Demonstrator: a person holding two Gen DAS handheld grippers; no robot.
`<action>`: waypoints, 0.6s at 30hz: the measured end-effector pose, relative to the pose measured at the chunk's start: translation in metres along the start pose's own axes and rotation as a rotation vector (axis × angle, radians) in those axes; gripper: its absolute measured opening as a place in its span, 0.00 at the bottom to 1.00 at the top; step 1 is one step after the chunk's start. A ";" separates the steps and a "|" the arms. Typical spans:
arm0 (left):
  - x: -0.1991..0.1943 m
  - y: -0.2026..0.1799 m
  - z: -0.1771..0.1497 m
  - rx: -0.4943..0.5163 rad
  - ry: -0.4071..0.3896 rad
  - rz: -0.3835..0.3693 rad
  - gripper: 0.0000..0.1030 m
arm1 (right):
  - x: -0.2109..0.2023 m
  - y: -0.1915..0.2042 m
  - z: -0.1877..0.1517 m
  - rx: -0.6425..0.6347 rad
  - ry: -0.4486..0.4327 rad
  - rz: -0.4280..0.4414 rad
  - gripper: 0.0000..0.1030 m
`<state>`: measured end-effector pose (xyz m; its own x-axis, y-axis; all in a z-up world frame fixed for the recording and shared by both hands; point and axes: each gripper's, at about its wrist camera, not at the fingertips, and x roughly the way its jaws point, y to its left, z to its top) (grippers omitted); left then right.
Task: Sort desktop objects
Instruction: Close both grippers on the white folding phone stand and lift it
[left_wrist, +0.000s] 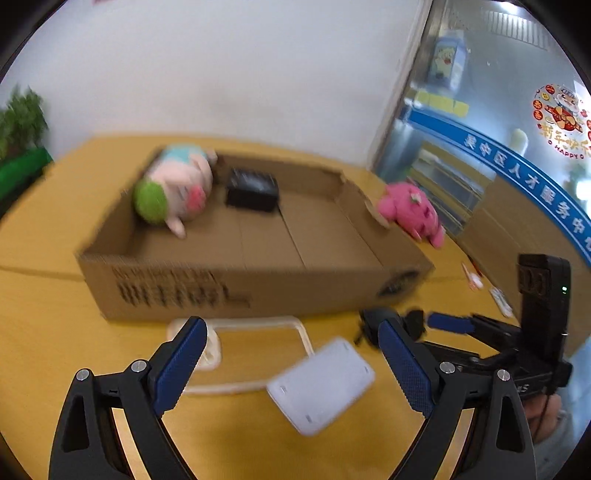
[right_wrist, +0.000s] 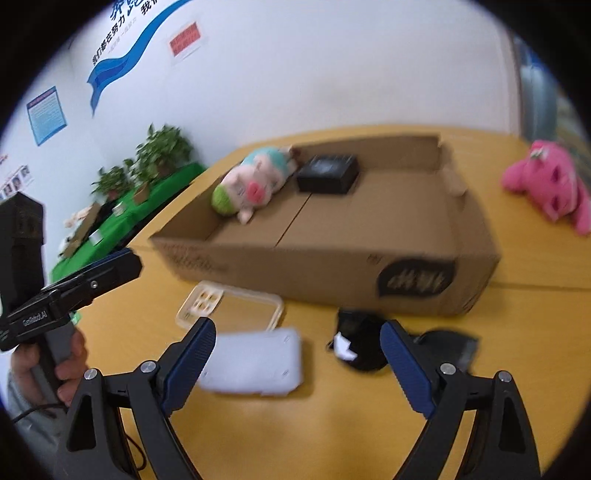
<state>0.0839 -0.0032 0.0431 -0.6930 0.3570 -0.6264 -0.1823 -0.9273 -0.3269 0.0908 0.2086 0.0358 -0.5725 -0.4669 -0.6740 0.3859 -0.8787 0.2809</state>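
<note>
The yellow tabletop (left_wrist: 44, 258) carries a long, shallow cardboard box (left_wrist: 236, 291) lying crosswise ahead of both grippers, its open top already holding a pale plush pig (left_wrist: 177, 192) at its left end and a small black box (left_wrist: 253, 188) just beside the pig. A pink plush toy (right_wrist: 546, 184) lies on the tabletop outside the box's right end, well apart from either gripper. In front of the box, a clear phone case (left_wrist: 240, 354) lies flat close against the box's near wall, and a white rectangular device (left_wrist: 321, 384) lies flat just this side of it, its long axis slanting up to the right in the left wrist view. A small black object (right_wrist: 360, 347) with a white tag sits to the right of the white device. The white device looks the likeliest next pick: it lies directly ahead of the left gripper (left_wrist: 291, 362), between that gripper's two fingers in the view, while for the right gripper (right_wrist: 299, 363) it sits ahead and to the left, the black object being nearer its right finger. Both grippers stand wide apart, holding and touching nothing.
</note>
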 end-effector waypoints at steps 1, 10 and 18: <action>0.008 0.003 -0.006 -0.026 0.048 -0.024 0.94 | 0.005 0.003 -0.004 -0.015 0.022 0.009 0.89; 0.067 0.017 -0.047 -0.190 0.329 -0.168 0.65 | 0.041 0.015 -0.023 -0.081 0.170 0.157 0.86; 0.077 0.018 -0.046 -0.241 0.334 -0.171 0.48 | 0.061 0.011 -0.018 -0.047 0.183 0.202 0.79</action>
<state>0.0594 0.0127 -0.0437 -0.3965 0.5567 -0.7300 -0.0798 -0.8130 -0.5767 0.0731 0.1723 -0.0151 -0.3419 -0.6032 -0.7206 0.5149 -0.7617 0.3933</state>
